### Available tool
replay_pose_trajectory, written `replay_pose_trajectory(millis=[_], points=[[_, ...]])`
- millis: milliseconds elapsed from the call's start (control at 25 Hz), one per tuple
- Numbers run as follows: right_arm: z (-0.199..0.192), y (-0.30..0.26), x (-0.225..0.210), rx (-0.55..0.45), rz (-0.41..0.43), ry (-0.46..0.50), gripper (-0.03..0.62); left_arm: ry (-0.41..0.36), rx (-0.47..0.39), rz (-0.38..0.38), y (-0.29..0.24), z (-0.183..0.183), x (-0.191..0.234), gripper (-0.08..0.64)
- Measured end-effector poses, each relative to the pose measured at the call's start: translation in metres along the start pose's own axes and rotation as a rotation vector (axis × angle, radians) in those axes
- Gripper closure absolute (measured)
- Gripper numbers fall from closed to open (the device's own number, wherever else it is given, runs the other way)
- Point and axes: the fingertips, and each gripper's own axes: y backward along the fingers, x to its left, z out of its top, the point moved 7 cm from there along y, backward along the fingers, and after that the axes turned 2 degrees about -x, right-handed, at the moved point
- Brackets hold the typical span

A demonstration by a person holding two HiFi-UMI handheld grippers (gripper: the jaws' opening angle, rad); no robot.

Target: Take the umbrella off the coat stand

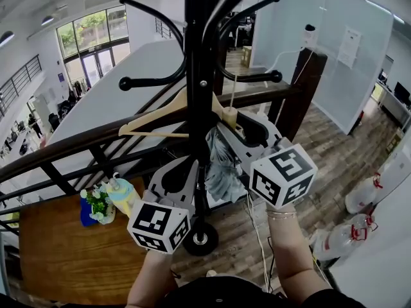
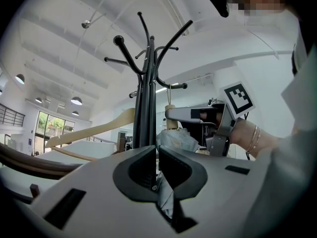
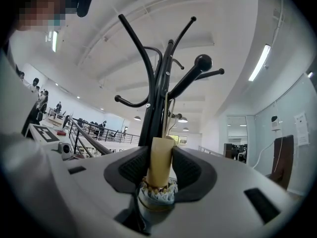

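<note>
Far left, below a dark railing: smooth brown wooden table (image 1: pixel 64 262), with a small cluster of white flowers (image 1: pixel 97 203) at its right edge.

Next, the left gripper (image 2: pixel 154 150): matt grey plastic shell, black ribbed pads, marker cube at the wrist. Points up beside the pole. Stands with jaws drawn to a narrow slit and pinches a fold of the umbrella's crumpled grey fabric, seen running down between the pads in the left gripper view.

Above it, a pale wooden hanger (image 1: pixel 157 117), flat and curved, with a straight bar, hooked on the stand.

Centre: coat stand (image 1: pixel 200 56), glossy black metal, with a straight round pole, curved arms ending in ball tips, and a round foot on the plank floor.

Just right of the pole, the umbrella (image 1: pixel 221 169): folded, soft and rumpled, hanging close against the stand between the two grippers. Ends at the top in a smooth cream cylindrical handle (image 3: pixel 159 162), ringed at its base by small golden rib tips, with a thin pale cord rising toward the hooks.

Right gripper (image 3: pixel 161 150): same grey shell, jaws spread fairly wide and closed on that handle, a pad against each side.

Far right, on the floor: large clear bottles (image 1: pixel 369 194) with red handles.
</note>
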Motion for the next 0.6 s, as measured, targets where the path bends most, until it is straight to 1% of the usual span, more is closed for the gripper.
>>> replay_pose_trajectory(millis=[80,240,400,600], points=[[0.000,-0.002,0.000,-0.011,0.000,-0.002,0.428,0.000,0.000,-0.001,-0.001,-0.001,0.000,0.545],[-0.003,0.001,-0.003,-0.032,-0.018,-0.060,0.437,0.003,-0.003,-0.003,-0.001,-0.001,0.000,0.545],[0.000,0.007,-0.008,-0.050,-0.039,-0.086,0.442,0.004,-0.004,-0.005,-0.001,-0.001,-0.002,0.545],[0.008,0.014,-0.016,-0.098,-0.066,-0.114,0.445,0.007,-0.006,-0.007,0.002,0.000,-0.005,0.545]])
